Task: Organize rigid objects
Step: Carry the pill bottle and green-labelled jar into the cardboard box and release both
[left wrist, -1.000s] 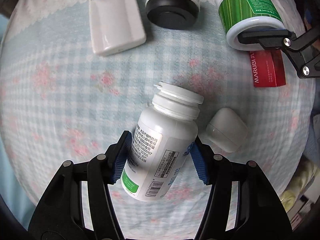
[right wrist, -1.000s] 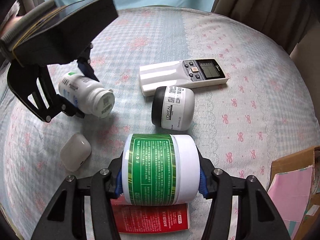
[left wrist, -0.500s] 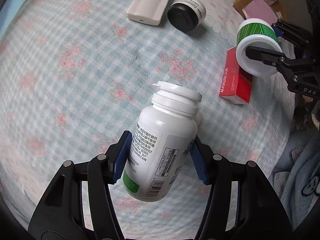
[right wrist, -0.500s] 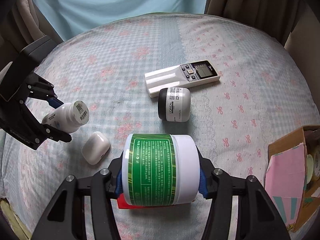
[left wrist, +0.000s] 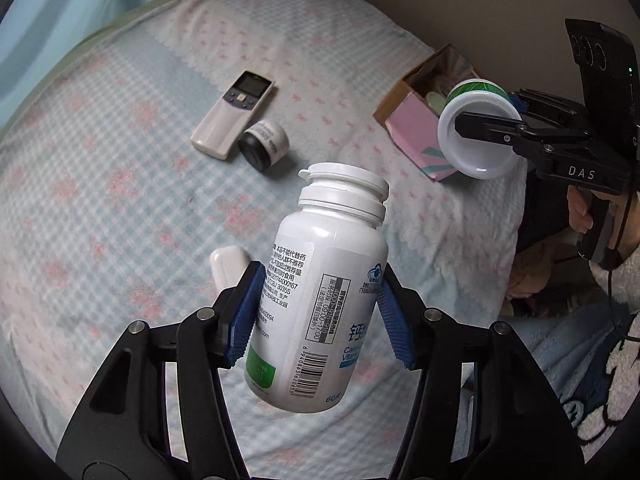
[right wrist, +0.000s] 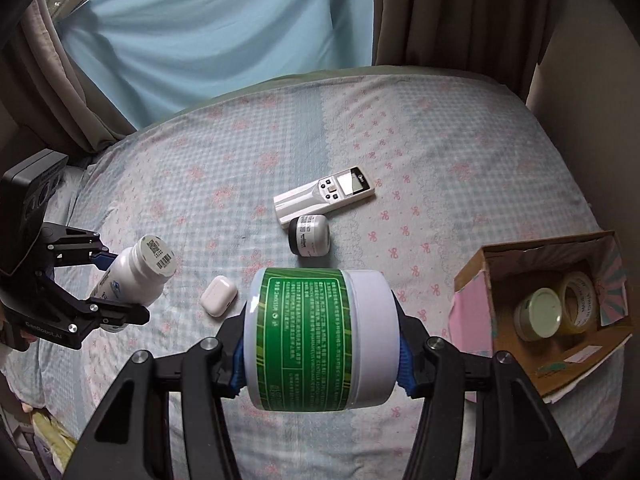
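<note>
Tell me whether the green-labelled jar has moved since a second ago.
Yes. The green-labelled jar, clamped in the right gripper, has risen off the bed, away from the remote, toward the cardboard box.

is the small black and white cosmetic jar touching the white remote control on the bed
Cannot tell. In the right wrist view the small black-and-white jar sits right against the white remote control; no gap shows, but overlap could hide one.

Below my view lies the bed [right wrist: 460,128], its sheet checked blue with pink flowers. On it a white remote [right wrist: 325,195] lies flat, a small black-and-white jar [right wrist: 309,236] on its side touching it. Nearer me sits a white earbud case [right wrist: 218,295], and an open cardboard box [right wrist: 476,280] rests at the bed's right edge
</note>
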A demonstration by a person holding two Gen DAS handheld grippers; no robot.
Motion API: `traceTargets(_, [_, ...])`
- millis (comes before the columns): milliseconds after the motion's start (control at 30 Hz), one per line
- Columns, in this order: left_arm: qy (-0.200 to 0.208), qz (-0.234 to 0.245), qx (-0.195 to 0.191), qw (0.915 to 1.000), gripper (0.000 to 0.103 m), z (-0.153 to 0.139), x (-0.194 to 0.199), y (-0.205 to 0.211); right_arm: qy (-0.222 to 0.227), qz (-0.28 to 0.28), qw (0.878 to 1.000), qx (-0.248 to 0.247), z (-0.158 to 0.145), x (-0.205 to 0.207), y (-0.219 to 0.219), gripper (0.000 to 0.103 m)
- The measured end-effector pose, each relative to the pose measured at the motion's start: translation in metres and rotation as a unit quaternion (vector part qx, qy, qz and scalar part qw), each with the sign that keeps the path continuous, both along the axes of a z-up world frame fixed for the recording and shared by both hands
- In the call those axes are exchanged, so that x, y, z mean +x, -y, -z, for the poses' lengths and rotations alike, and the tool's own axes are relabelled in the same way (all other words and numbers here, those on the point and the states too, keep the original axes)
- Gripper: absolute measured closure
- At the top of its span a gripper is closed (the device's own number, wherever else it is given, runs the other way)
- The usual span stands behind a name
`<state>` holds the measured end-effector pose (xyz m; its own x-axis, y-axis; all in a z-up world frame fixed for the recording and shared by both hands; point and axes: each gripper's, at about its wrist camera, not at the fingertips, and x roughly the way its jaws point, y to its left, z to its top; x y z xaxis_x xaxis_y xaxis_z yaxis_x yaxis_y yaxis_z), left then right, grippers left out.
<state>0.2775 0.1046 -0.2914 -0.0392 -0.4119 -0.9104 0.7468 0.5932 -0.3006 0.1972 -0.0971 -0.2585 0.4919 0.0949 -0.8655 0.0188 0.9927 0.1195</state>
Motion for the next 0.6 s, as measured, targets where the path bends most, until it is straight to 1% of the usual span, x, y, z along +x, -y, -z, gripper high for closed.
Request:
traceTargets(167, [0.016, 0.015, -0.025, 0.9994, 0.051, -0.027, -0.019, 0.054, 0.014, 0.024, 1.000, -0.005, -0.030, -0.013, 0.053, 0.051])
traceTargets(333, [0.038, 0.011, -0.046, 0.9982, 0.051, -0.057, -0.033, 0.122, 0.024, 0.027, 0.999, -0.001, -0.056, -0.023, 0.117, 0.051])
traceTargets(400, [0.039, 0.006, -0.057, 0.9976, 0.051, -0.065, -0.038, 0.150, 0.026, 0.026, 0.999, -0.005, -0.065, -0.026, 0.141, 0.051])
traceTargets(467, [0.036, 0.004, -0.064, 0.9973, 0.051, -0.068, -0.041, 0.179, 0.030, 0.030, 0.999, -0.010, -0.072, -0.030, 0.170, 0.051])
traceTargets(600, [0.030, 0.002, -0.070, 0.9971, 0.051, -0.061, -0.045, 0.238, 0.029, 0.043, 0.999, -0.017, -0.076, -0.037, 0.229, 0.051])
